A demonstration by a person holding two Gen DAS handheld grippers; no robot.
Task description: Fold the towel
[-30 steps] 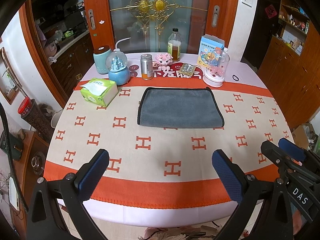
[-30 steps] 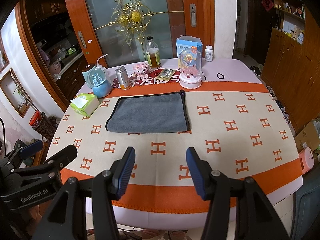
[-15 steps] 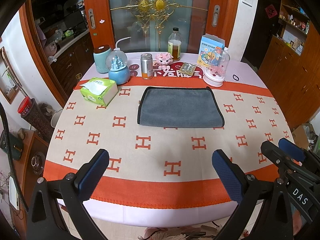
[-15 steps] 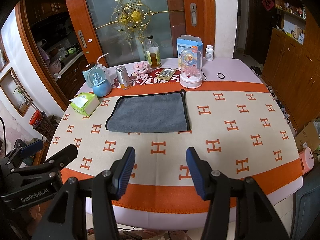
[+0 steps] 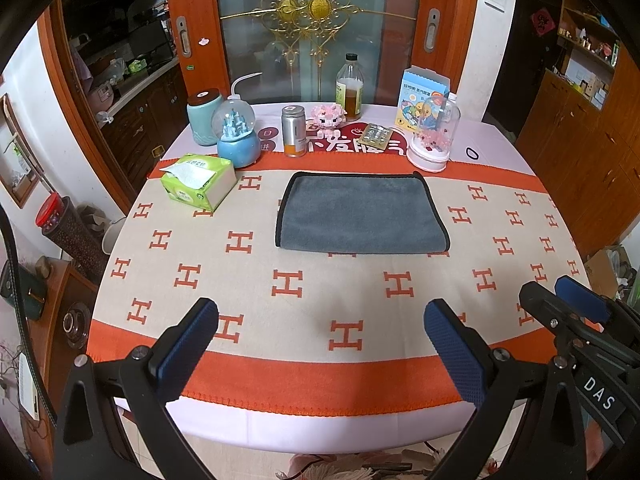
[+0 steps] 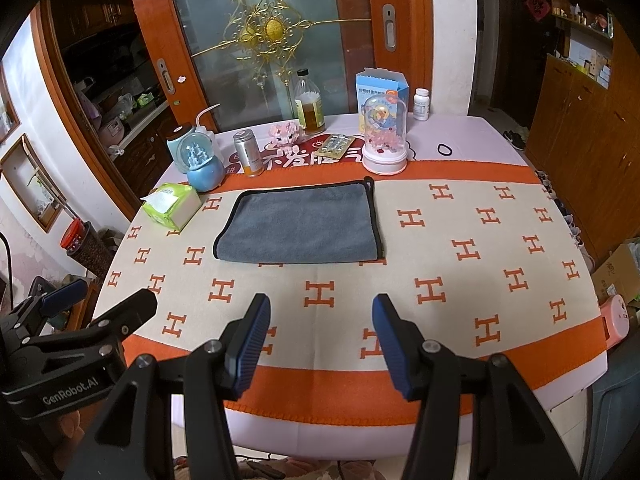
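Note:
A grey towel point(image 5: 360, 213) with a black edge lies flat, folded in half, on the far middle of the table; it also shows in the right wrist view point(image 6: 300, 222). My left gripper point(image 5: 320, 332) is open and empty, held above the table's near edge, well short of the towel. My right gripper point(image 6: 320, 328) is open and empty, also above the near edge. The right gripper shows at the right of the left wrist view point(image 5: 576, 308). The left gripper shows at the lower left of the right wrist view point(image 6: 100, 304).
The table has an orange and cream H-pattern cloth point(image 5: 288, 284). Behind the towel stand a green tissue box point(image 5: 198, 186), a blue snow globe point(image 5: 238, 136), a can point(image 5: 294, 131), a bottle point(image 5: 349, 90), a domed ornament point(image 5: 432, 136) and a blue carton point(image 5: 420, 96).

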